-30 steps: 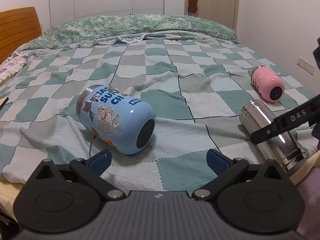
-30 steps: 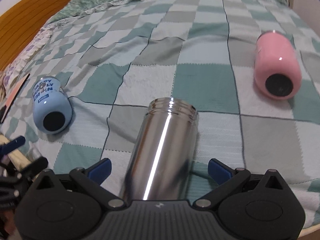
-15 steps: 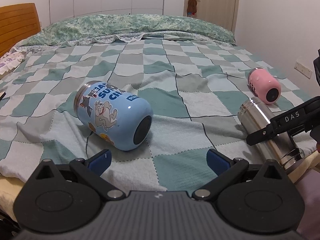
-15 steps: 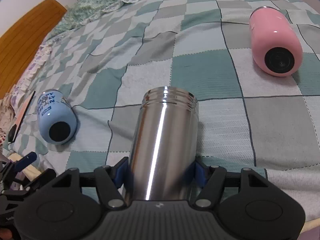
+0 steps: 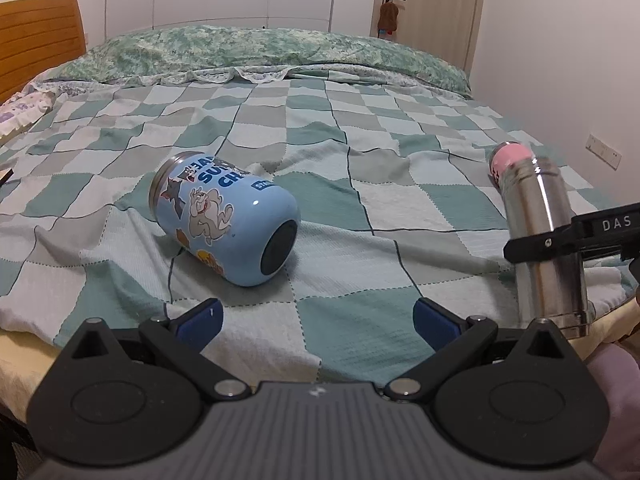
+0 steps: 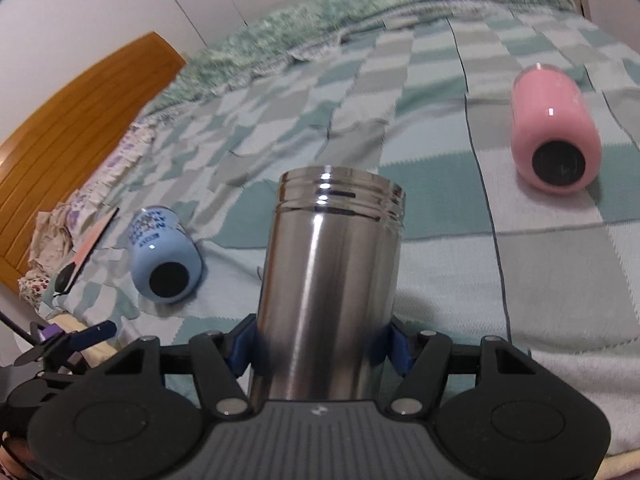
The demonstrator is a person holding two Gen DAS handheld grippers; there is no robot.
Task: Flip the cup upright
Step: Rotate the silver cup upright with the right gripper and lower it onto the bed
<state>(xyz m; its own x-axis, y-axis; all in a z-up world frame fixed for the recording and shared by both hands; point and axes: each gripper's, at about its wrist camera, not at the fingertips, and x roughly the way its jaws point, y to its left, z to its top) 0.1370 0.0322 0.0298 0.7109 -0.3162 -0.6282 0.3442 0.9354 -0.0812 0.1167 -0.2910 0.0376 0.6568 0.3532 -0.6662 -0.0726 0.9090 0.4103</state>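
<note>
nearest to us, our right gripper (image 6: pixel 320 346) is clamped on the steel cup (image 6: pixel 328 280), its blue pads (image 6: pixel 240 346) pressed against the lower part of the cup's body on both sides. the cup rises out from between the fingers with its threaded open mouth pointing up and away from us, close to upright with a slight tilt. in the left wrist view the same steel cup (image 5: pixel 548 240) stands nearly vertical at the near right edge of the bed, with the black finger of the right gripper (image 5: pixel 560 240) crossing its middle; we cannot tell whether its base touches the blanket.

our left gripper (image 5: pixel 316 320) hangs low over the near edge of the bed with its jaws spread wide and nothing between them. just beyond its left finger lies the blue cartoon cup (image 5: pixel 224 220), on its side on the checked blanket (image 5: pixel 360 320), dark base toward us and metal rim pointing away to the left. in the right wrist view this blue cup (image 6: pixel 164 260) lies to the left of the steel cup, well apart from it.

farther off to the right, the pink cup (image 6: pixel 554 140) lies on its side, dark base toward us. from the left wrist only its pink end (image 5: pixel 510 158) shows behind the top of the steel cup. at the far side we see the wooden headboard (image 6: pixel 80 140) and the green patterned bedding (image 5: pixel 260 52).
</note>
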